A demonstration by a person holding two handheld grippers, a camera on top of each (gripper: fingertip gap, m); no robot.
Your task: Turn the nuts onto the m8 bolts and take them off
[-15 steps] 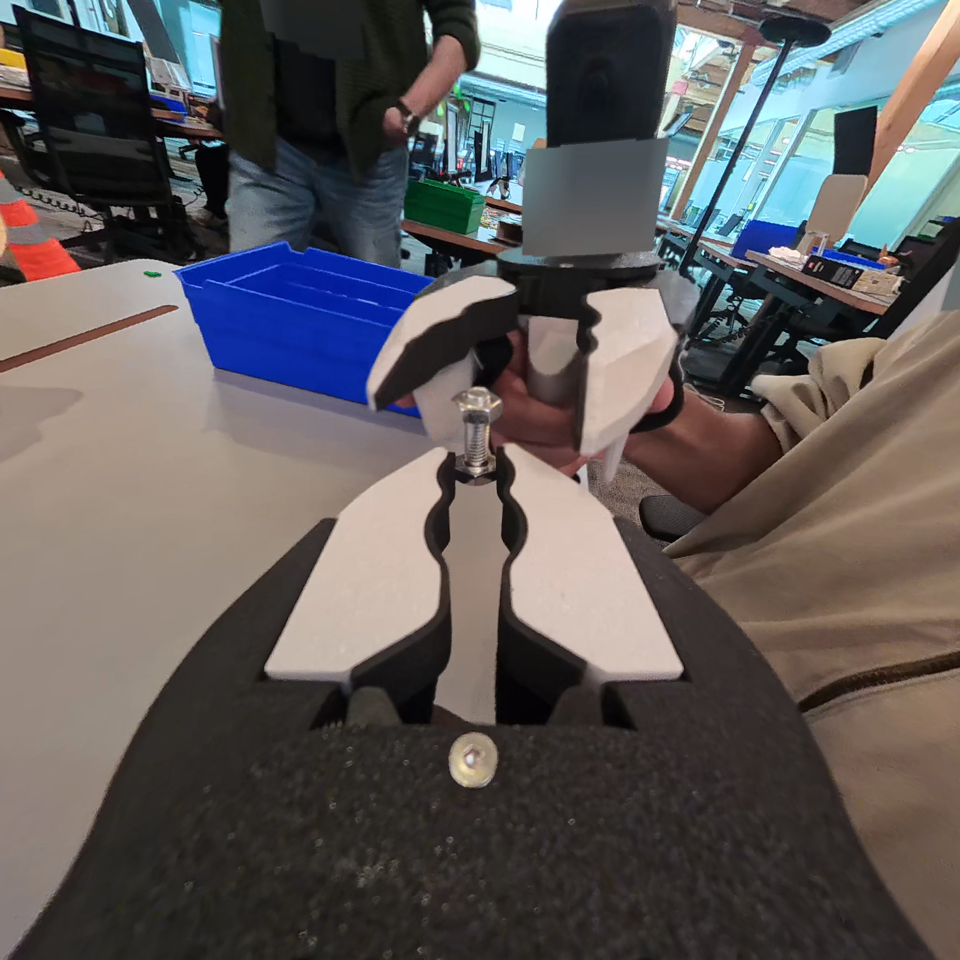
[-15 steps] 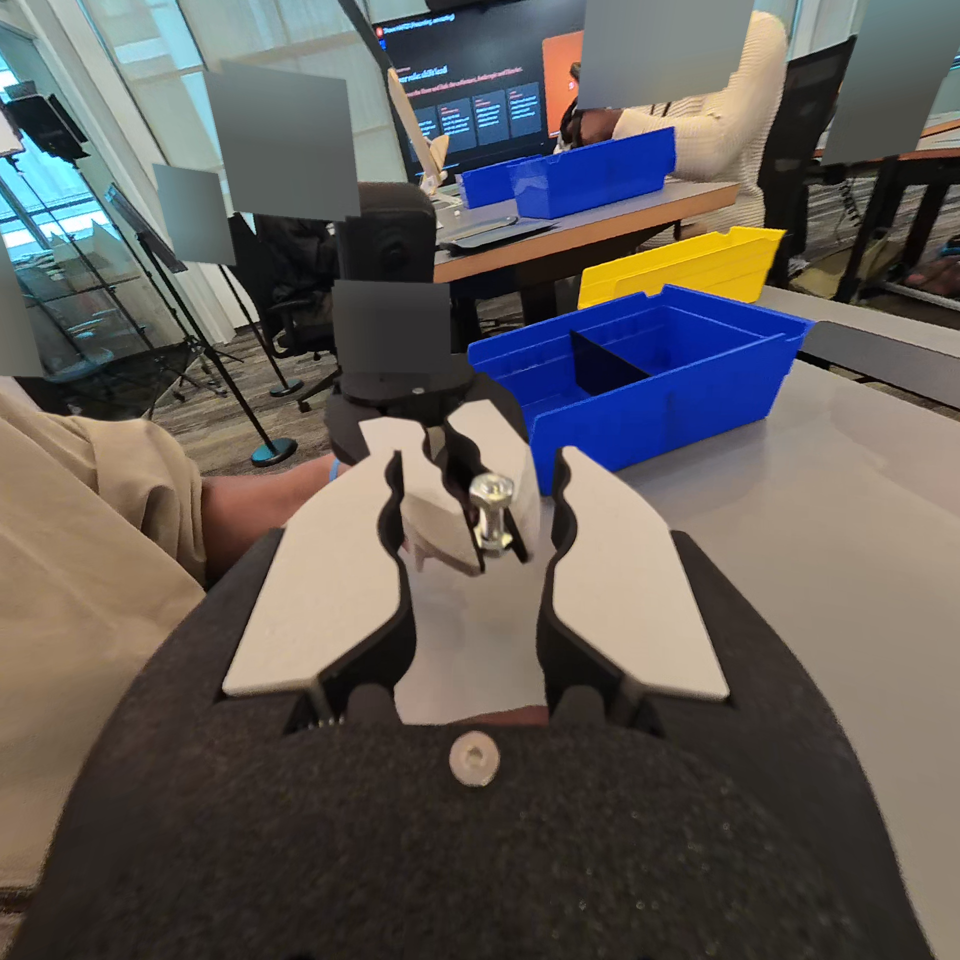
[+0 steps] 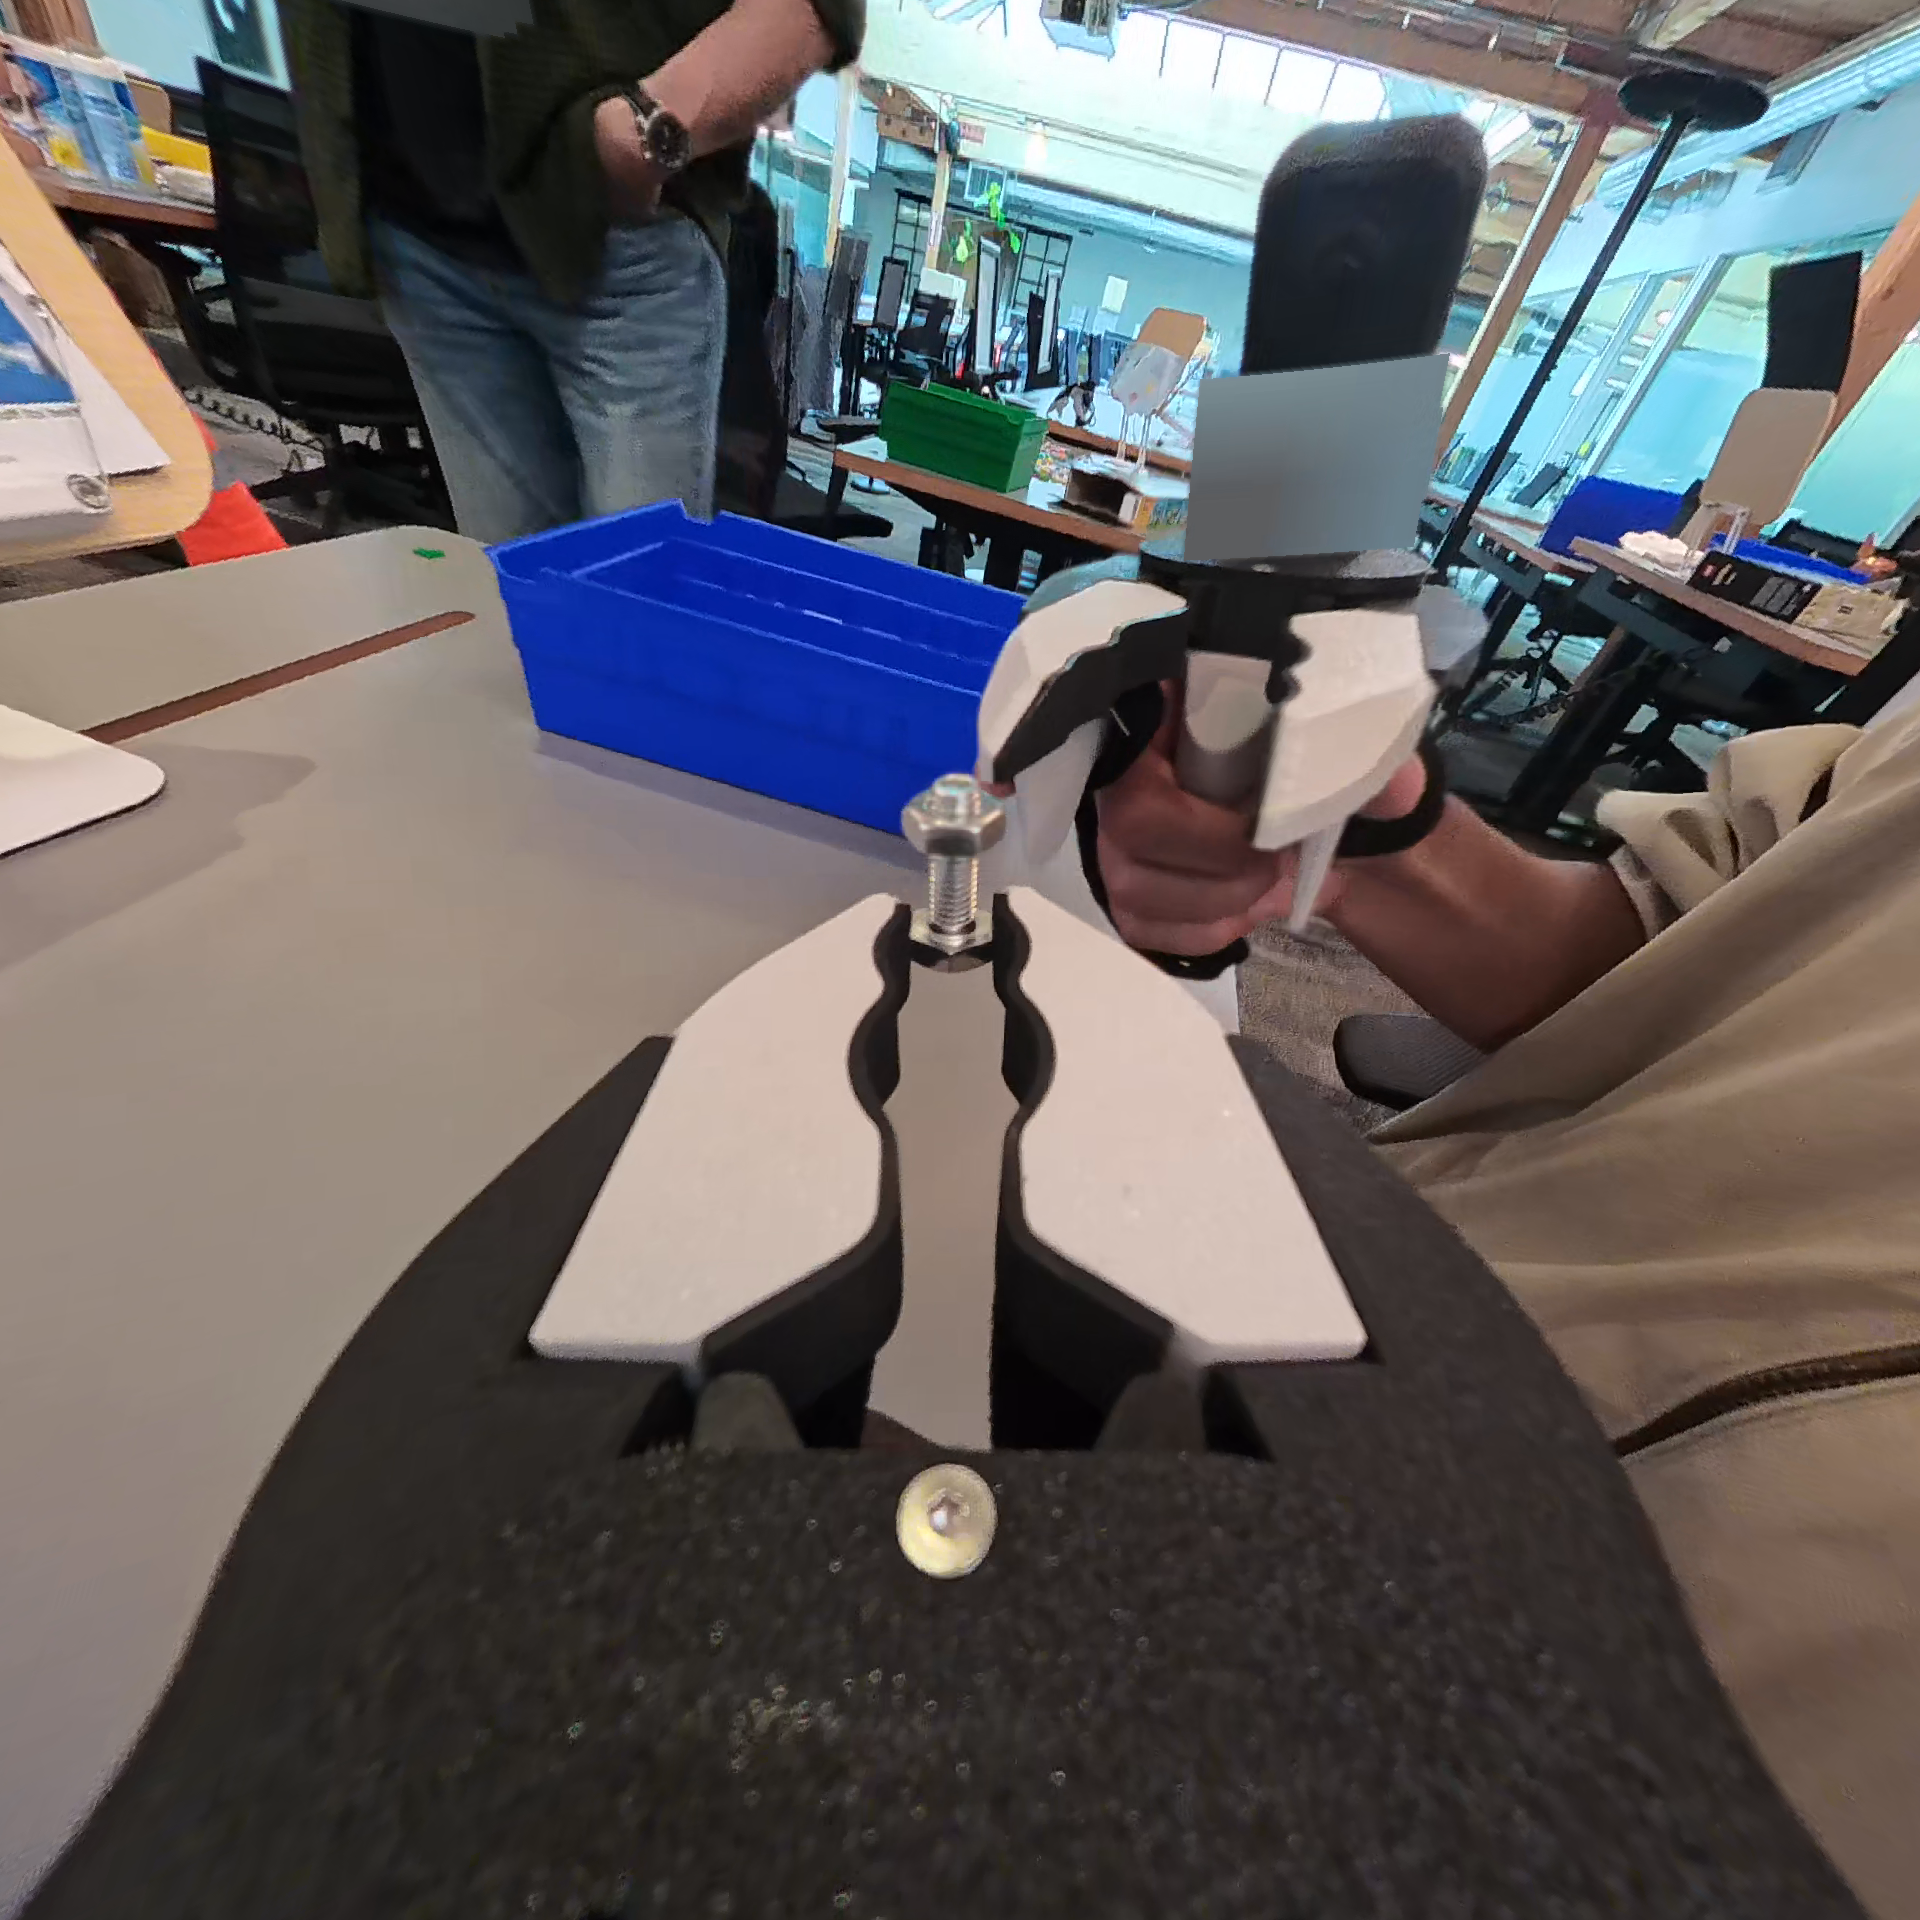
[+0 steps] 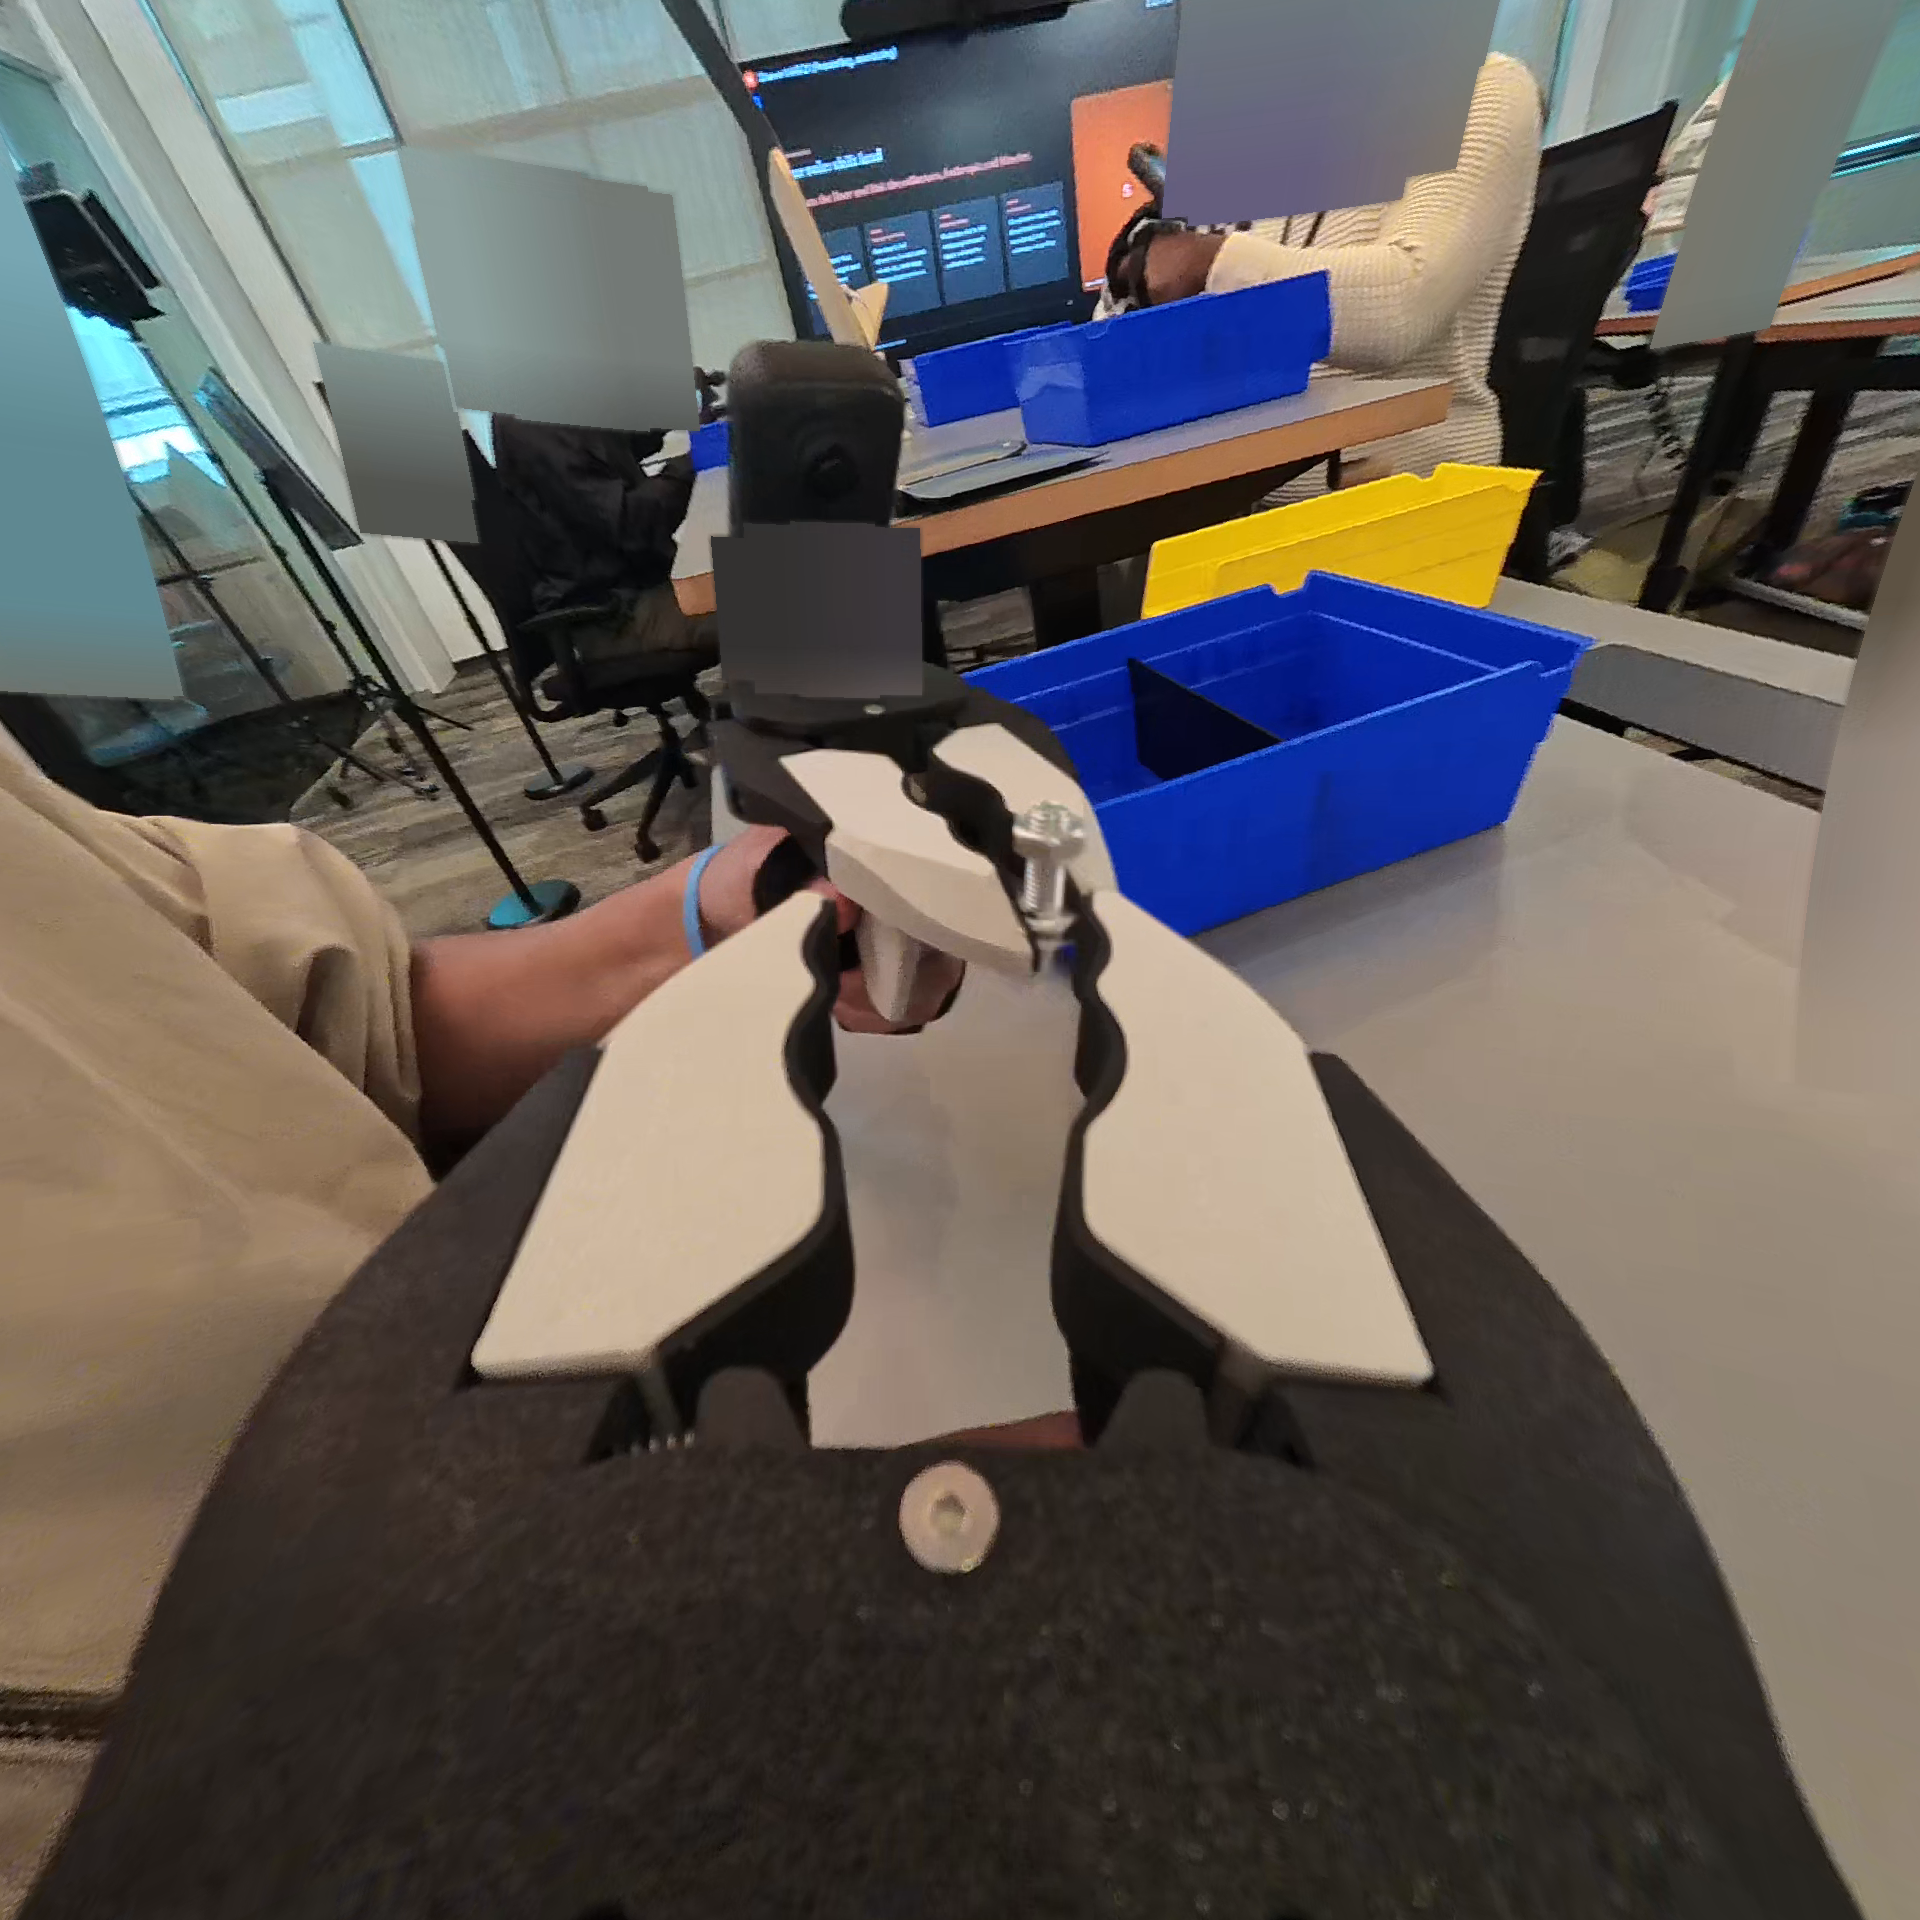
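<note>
The left gripper pinches the nut at its tips, and the bolt stands upright out of it, head on top. The right gripper is spread; the bolt head is just beside its right finger.
</note>
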